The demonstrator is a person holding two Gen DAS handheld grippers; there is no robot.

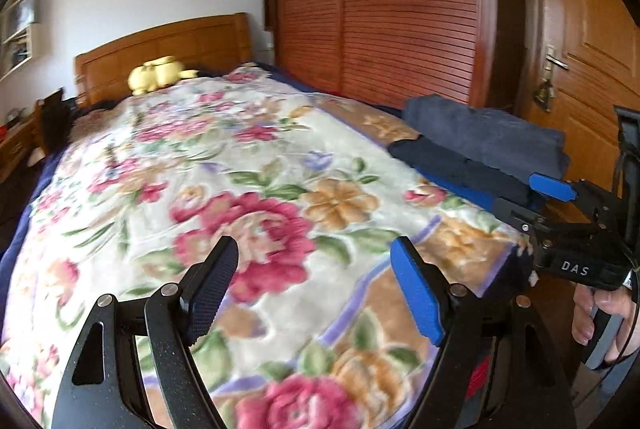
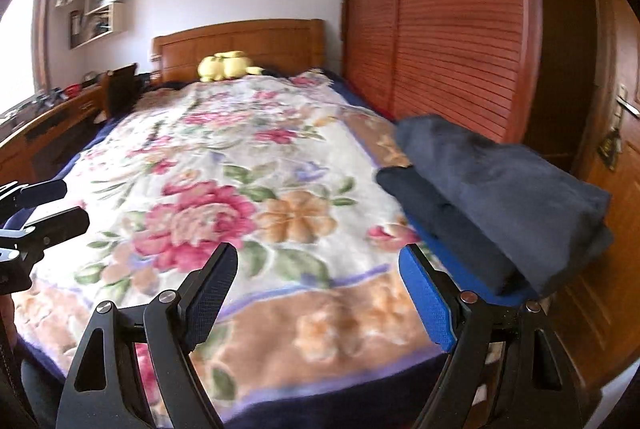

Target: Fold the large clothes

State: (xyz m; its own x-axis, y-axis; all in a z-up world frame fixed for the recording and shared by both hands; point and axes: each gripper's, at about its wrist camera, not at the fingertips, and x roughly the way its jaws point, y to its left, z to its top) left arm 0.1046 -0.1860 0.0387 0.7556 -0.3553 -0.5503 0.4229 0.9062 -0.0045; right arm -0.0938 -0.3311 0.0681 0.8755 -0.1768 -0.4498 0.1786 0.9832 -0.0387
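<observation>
A stack of folded dark clothes lies at the bed's right front corner: a grey-blue piece (image 1: 496, 137) (image 2: 500, 181) on top of a near-black piece (image 1: 452, 165) (image 2: 444, 221). My left gripper (image 1: 316, 285) is open and empty above the floral blanket (image 1: 224, 157), left of the stack. My right gripper (image 2: 320, 293) is open and empty, its blue finger (image 2: 426, 301) just in front of the stack. The right gripper also shows in the left wrist view (image 1: 532, 199), next to the stack. The left gripper shows at the left edge of the right wrist view (image 2: 60, 205).
The floral blanket (image 2: 224, 165) covers the bed. A yellow plush toy (image 1: 158, 73) (image 2: 226, 65) sits by the wooden headboard (image 1: 168, 45). A slatted wardrobe (image 1: 380, 1) and a wooden door (image 1: 580, 41) stand to the right. A desk (image 2: 48, 125) runs along the left.
</observation>
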